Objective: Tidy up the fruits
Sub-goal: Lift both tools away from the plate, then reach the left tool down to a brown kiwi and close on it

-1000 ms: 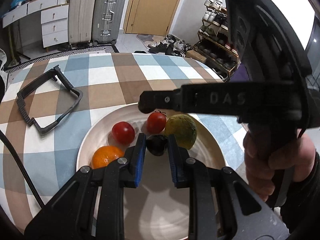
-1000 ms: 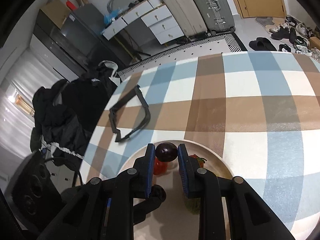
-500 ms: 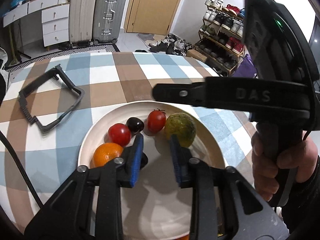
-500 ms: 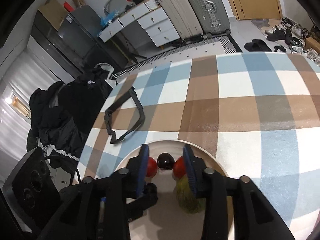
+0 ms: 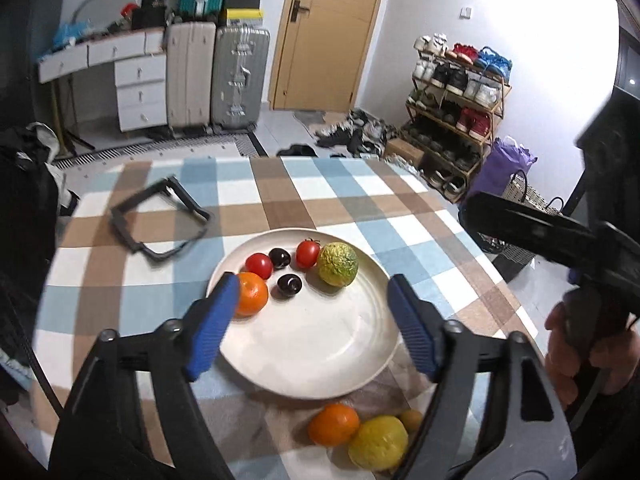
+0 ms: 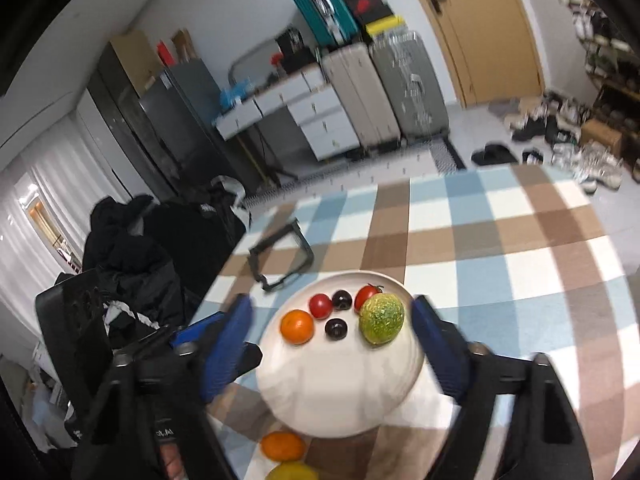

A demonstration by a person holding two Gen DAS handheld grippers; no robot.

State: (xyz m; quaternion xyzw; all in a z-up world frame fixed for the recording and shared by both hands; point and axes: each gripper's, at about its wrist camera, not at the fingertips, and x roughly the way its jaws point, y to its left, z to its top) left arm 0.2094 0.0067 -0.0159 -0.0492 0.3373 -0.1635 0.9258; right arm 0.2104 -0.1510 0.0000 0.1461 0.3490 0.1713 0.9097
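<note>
On the table (image 5: 328, 188) a plate (image 5: 320, 344) holds six fruits along its far side: an orange (image 5: 252, 294) at the left, a citrus (image 5: 337, 265) at the right, tomatoes and two dark fruits between. A frame (image 5: 160, 220) lies beyond the plate's left; three more fruits (image 5: 360, 434) sit just before its near rim.

No text or label can be read.

Yellow fruit (image 6: 289, 473) cut off by frame btm; black frame (image 6: 280, 258) blurred.
</note>
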